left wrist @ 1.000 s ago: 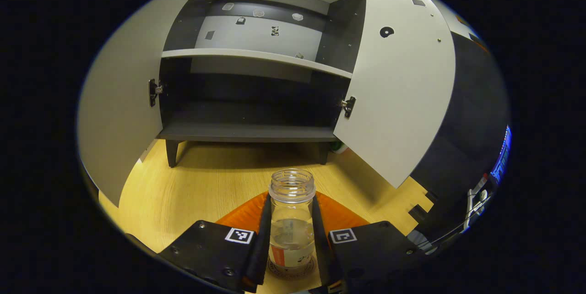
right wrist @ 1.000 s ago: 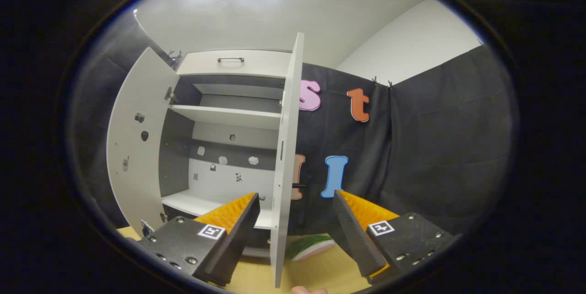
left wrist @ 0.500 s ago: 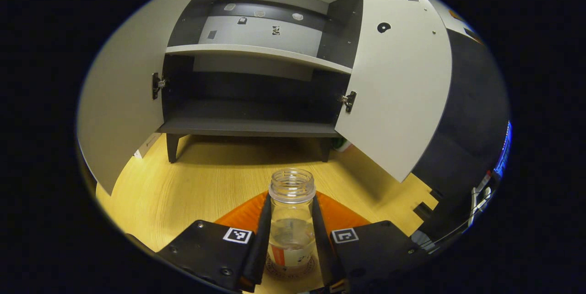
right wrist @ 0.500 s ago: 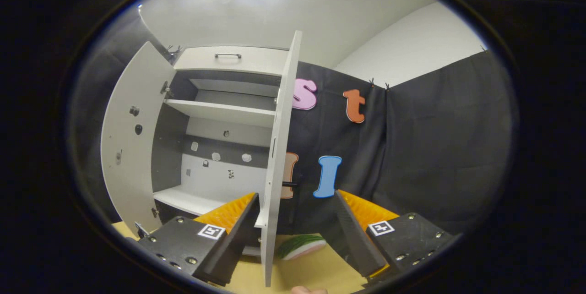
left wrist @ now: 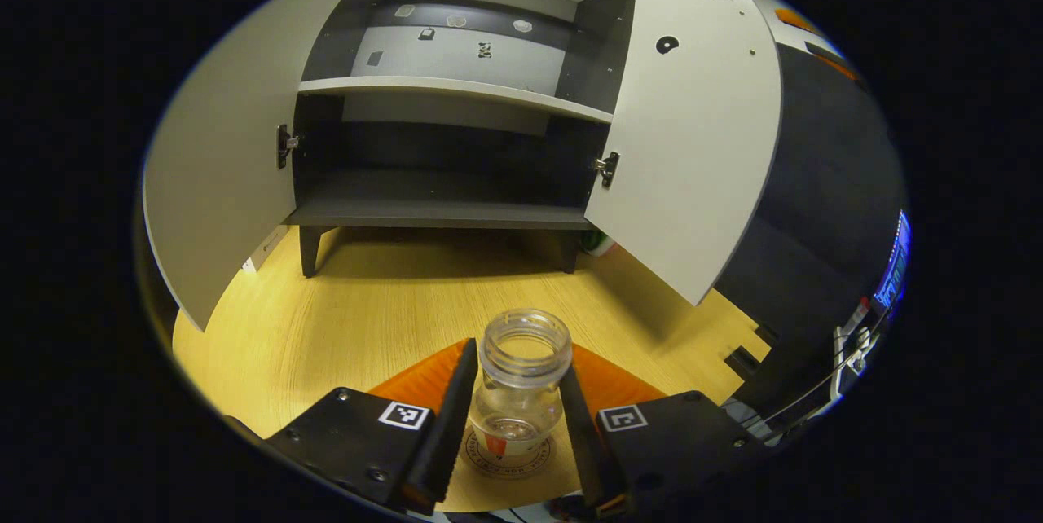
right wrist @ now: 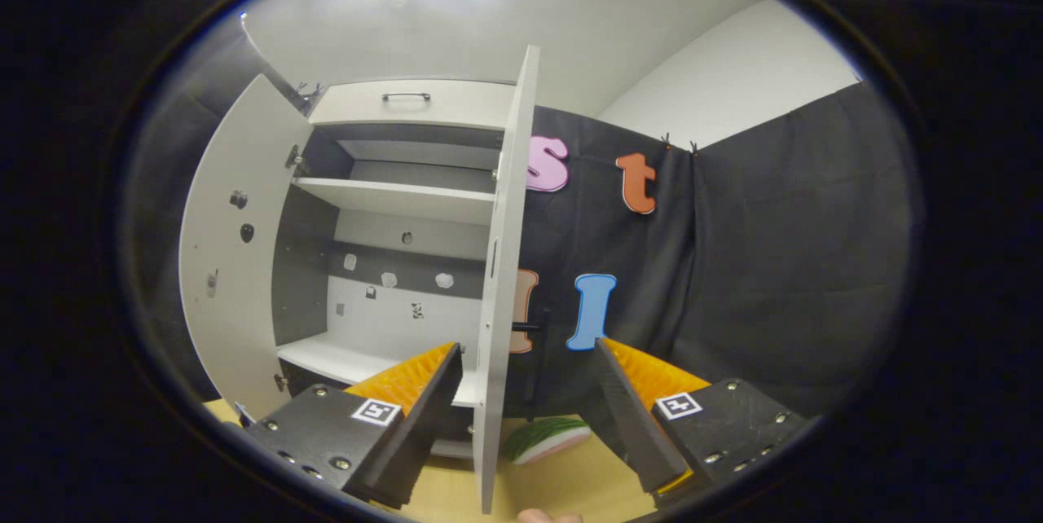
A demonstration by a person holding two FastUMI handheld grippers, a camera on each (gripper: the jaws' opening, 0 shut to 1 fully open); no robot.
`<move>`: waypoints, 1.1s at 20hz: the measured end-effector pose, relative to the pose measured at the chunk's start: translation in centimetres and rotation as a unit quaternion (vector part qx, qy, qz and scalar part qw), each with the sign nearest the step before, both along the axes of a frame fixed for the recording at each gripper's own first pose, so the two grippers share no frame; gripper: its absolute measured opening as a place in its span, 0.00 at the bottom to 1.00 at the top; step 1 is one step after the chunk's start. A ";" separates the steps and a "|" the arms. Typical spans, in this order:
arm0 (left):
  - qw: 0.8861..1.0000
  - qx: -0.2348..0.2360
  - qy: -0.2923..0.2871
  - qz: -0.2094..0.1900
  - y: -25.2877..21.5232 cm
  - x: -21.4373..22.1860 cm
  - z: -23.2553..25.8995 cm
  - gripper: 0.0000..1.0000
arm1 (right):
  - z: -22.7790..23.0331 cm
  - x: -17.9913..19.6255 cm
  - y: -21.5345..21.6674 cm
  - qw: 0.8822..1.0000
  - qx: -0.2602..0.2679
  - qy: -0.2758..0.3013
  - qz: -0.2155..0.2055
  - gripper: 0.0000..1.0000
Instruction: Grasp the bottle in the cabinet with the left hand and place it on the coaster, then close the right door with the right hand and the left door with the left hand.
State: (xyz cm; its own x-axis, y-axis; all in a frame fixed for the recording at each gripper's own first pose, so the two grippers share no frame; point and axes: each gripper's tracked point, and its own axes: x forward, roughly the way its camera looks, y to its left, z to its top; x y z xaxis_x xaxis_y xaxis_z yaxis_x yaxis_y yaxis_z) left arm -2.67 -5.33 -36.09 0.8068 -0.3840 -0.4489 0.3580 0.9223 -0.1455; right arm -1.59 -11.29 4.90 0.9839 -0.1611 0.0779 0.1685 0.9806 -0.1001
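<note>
A clear, capless bottle (left wrist: pixel 521 376) stands upright on a round coaster (left wrist: pixel 489 458) on the wooden table. My left gripper (left wrist: pixel 519 360) is open around it, one finger on each side with a thin gap to the glass. Beyond it the cabinet (left wrist: pixel 440 213) stands with its left door (left wrist: pixel 220 181) and right door (left wrist: pixel 693 124) swung wide. In the right gripper view, my right gripper (right wrist: pixel 527 345) is open, raised in front of the right door's edge (right wrist: pixel 499 279), which stands between its fingers but farther off. The door's dark handle (right wrist: pixel 525 327) juts to the right.
A green and pink watermelon-slice toy (right wrist: pixel 546 437) lies on the table (left wrist: pixel 367 319) by the cabinet's right foot. Both cabinet shelves are bare. A drawer with a handle (right wrist: pixel 407 97) tops the cabinet. Black cloth walls the right side.
My left gripper's fingers have parted from the bottle and the view has risen and tipped down; the bottle now stands free on the coaster. The right gripper has barely shifted.
</note>
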 end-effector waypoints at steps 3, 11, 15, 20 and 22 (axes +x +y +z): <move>1.000 0.004 -0.001 -0.001 -0.2 -0.3 0.3 0.71 | -0.1 0.1 -0.1 1.000 0.003 0.000 -0.001 0.98; 1.000 -0.007 -0.022 -0.013 -1.4 -0.7 3.6 0.74 | -0.3 0.2 -0.9 1.000 0.008 0.000 -0.011 0.98; 0.999 -0.014 -0.043 -0.015 -1.8 -0.7 6.5 0.73 | -0.3 0.3 -1.8 1.000 0.011 -0.001 -0.020 0.98; 0.996 -0.020 -0.081 -0.002 -1.8 -0.2 12.2 0.73 | -1.1 1.1 -3.3 0.999 0.008 0.008 -0.039 0.98; 0.995 -0.016 -0.103 0.009 -1.3 0.2 14.8 0.73 | -1.7 1.5 -3.9 0.999 0.008 0.016 -0.047 0.98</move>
